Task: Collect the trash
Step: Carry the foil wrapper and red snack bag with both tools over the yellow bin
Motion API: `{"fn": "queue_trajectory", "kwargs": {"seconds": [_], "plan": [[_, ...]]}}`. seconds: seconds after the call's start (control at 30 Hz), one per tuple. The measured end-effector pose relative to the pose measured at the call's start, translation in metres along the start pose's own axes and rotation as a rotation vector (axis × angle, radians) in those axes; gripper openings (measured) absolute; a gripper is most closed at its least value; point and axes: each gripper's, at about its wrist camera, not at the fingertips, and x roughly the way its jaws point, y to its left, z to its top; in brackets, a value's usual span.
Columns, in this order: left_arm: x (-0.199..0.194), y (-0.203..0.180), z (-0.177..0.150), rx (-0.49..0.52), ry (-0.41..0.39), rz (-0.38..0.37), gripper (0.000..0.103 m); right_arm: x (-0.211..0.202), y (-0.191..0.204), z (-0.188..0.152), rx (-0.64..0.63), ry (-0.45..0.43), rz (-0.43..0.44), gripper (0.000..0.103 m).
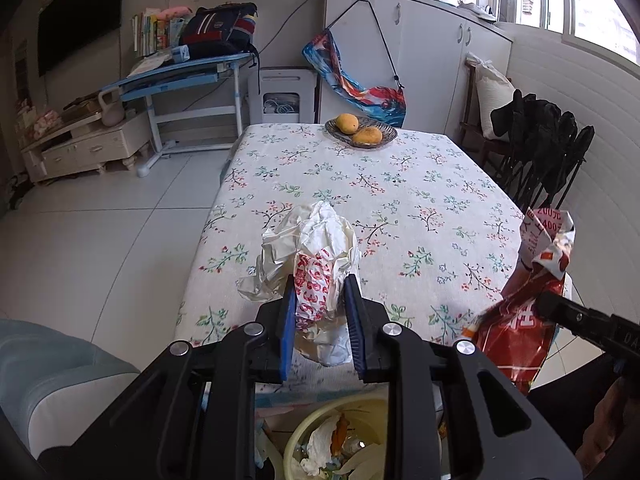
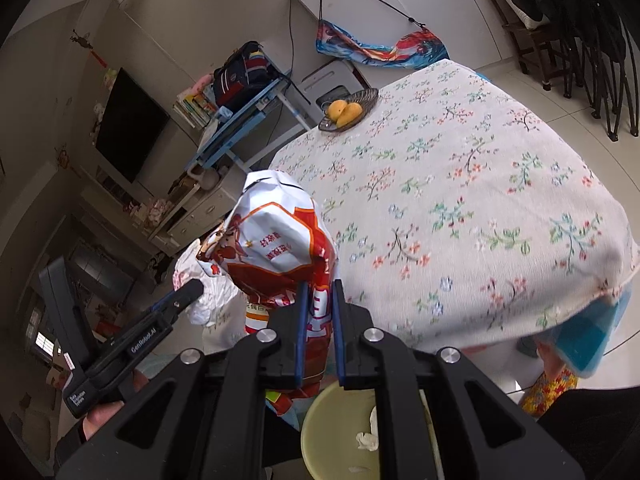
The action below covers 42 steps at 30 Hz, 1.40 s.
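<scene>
My left gripper is shut on a crumpled white wrapper with red print, held above the near end of the floral-cloth table. The wrapper also shows in the right wrist view. My right gripper is shut on a red and white snack bag, held off the table's near edge. The bag shows at the right of the left wrist view. A pale yellow bin with trash inside sits below both grippers; its rim also shows in the right wrist view.
A woven dish with two mangoes stands at the table's far end. Black folding chairs stand at the right. A blue desk and a low cabinet are at the far left. A grey seat is at the near left.
</scene>
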Motion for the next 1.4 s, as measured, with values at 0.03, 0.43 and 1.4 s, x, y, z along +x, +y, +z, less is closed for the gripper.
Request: {"fn": "queue_trajectory", "kwargs": {"seconds": [0.03,0.43,1.4], "plan": [[-0.002,0.001,-0.001,-0.002,-0.001,0.0,0.022,-0.001,0.001,-0.003,-0.003,0.003,0.0,0.012],[-0.032,0.007,-0.024,-0.019,-0.013,-0.008,0.022,-0.007,0.009,-0.035,-0.039,0.061,-0.011,0.012],[-0.047,-0.004,-0.076,0.039,0.089,-0.049,0.022,0.03,0.008,-0.092,-0.078,0.328,-0.127,0.026]]}}
